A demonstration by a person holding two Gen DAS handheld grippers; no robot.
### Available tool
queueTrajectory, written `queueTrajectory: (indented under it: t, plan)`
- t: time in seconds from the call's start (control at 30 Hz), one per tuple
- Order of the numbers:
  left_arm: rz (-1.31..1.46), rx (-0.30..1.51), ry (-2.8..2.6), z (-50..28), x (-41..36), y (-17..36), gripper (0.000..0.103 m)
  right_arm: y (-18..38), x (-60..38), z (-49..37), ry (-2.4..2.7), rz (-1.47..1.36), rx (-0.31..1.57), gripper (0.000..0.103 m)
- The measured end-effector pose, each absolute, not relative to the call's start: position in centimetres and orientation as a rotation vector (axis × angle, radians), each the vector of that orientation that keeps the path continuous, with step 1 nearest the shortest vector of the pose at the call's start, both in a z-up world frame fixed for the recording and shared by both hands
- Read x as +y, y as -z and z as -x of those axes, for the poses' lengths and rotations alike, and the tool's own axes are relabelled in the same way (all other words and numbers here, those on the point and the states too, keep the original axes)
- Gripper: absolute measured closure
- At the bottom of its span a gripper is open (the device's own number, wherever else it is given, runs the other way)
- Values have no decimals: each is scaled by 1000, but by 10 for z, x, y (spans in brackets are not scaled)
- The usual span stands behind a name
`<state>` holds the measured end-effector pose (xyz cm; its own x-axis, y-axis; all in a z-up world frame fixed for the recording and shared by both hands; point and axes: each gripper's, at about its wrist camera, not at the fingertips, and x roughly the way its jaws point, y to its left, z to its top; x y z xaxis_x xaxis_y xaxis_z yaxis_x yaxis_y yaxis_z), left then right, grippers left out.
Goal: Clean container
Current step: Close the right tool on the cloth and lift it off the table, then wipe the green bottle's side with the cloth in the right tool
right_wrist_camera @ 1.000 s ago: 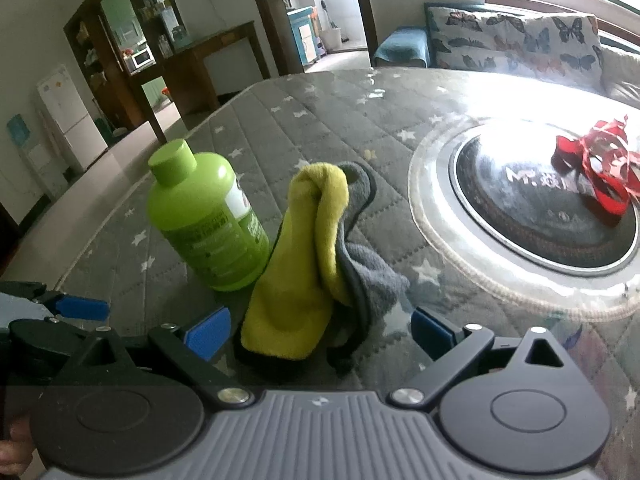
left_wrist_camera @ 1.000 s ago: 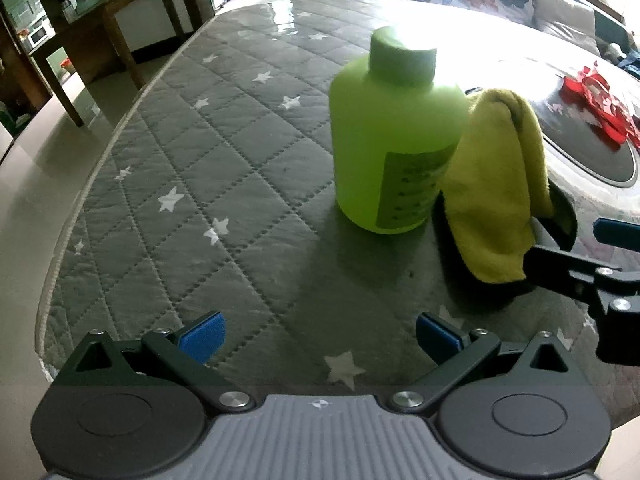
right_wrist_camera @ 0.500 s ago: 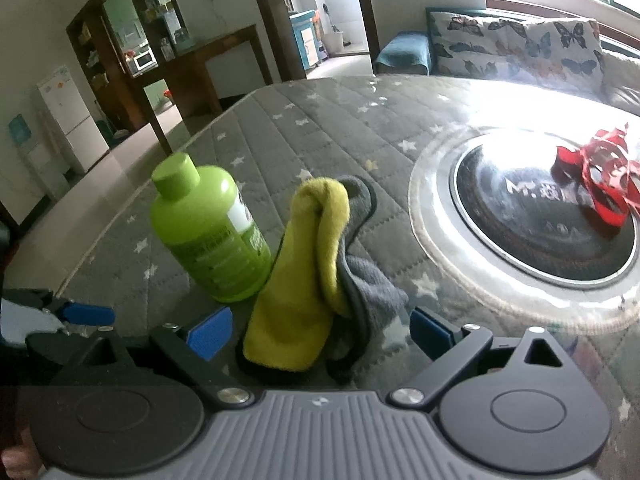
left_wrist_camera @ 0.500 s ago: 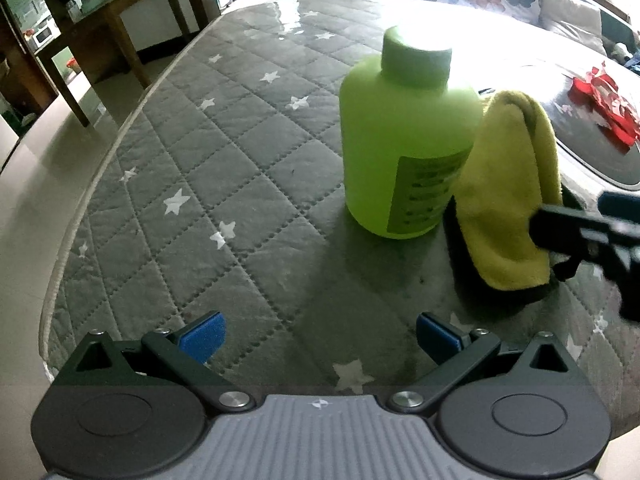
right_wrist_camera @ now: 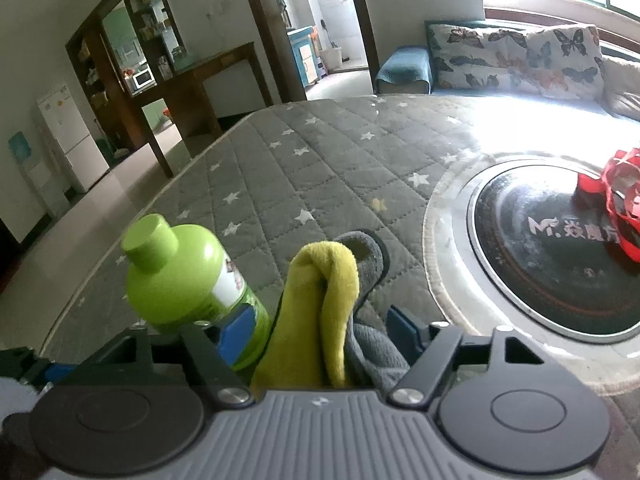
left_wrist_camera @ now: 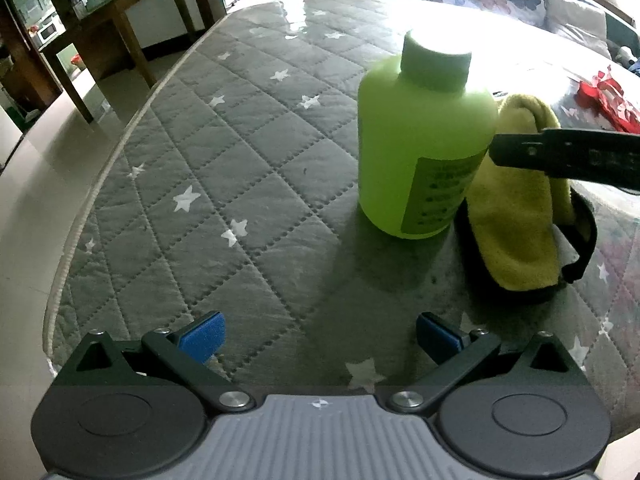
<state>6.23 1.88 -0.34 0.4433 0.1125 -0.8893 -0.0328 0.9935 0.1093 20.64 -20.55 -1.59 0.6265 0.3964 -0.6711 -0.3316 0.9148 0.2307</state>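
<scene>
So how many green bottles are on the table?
1. The green bottle stands on the quilted table cover, right beside the yellow cloth. No other shows, though the cloth could hide something small.

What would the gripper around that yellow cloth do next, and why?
Probably finish closing and lift. The right gripper has the yellow cloth between its closing jaws, and the green bottle to be wiped stands upright beside it, untouched. The left gripper is open and empty.
</scene>
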Motion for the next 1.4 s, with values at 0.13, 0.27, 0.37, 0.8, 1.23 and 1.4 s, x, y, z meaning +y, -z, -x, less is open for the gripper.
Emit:
queueTrajectory:
  t: [0.13, 0.27, 0.37, 0.8, 1.23, 1.4]
  plan:
    - [-78, 1109, -96, -64, 20, 4, 0, 25, -203, -216, -415, -93, 800, 46]
    - [-76, 1113, -98, -64, 20, 4, 0, 40, -201, -222, -404, -81, 820, 52]
    - [-76, 1115, -103, -64, 21, 5, 0, 45, -200, -222, -404, -70, 811, 62]
    - [-71, 1120, -103, -64, 21, 7, 0, 11, -235, -205, -492, -308, 745, 77]
    - [-62, 1110, -118, -61, 27, 4, 0, 3, -224, -218, -584, -423, 715, 78]
    - [-60, 1112, -120, -63, 28, 4, 0, 20, -223, -223, -560, -421, 752, 77]
